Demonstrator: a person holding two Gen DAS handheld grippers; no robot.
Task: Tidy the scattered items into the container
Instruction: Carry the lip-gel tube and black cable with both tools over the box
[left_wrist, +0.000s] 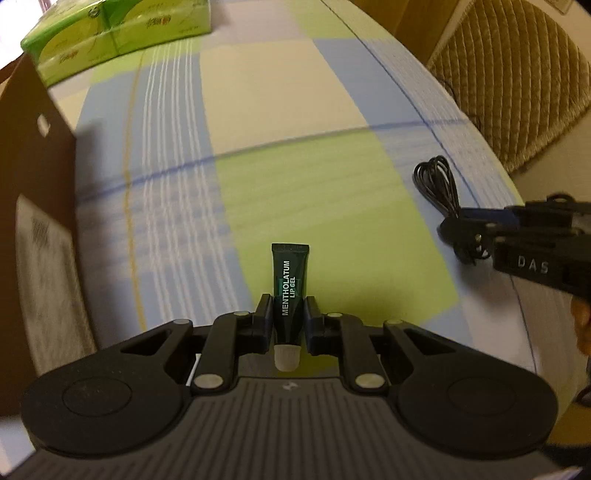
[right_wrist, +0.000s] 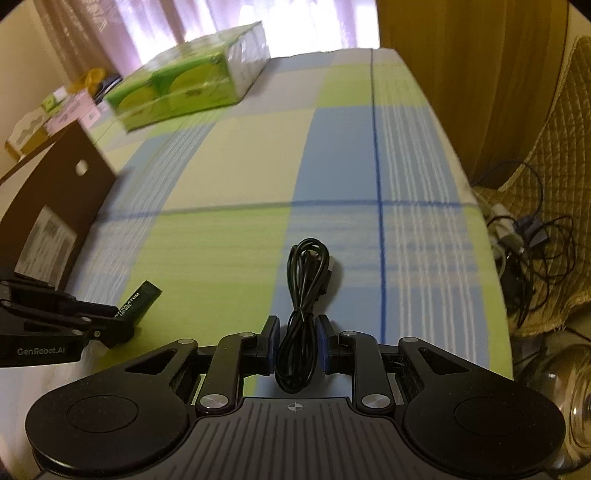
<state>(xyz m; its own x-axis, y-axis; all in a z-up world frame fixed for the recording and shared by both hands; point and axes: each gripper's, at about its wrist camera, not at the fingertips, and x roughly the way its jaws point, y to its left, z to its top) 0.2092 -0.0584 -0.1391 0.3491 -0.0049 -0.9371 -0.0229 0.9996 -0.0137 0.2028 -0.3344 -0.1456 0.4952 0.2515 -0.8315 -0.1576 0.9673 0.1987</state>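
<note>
Home, living room: table under checked cloth (right_wrist: 332, 155); tissue pack (right_wrist: 192, 85) at its far left corner; curtains (right_wrist: 207, 18); quilted chair cover (left_wrist: 517, 74); tangled cords on floor (right_wrist: 532, 254).

Label (left_wrist: 48, 273) on brown box (left_wrist: 33, 155) blurred, box cut off left.

Cloth (right_wrist: 240, 158) centre open; brown box (right_wrist: 55, 206) left, probably cardboard; green pack (right_wrist: 177, 88) far.
</note>
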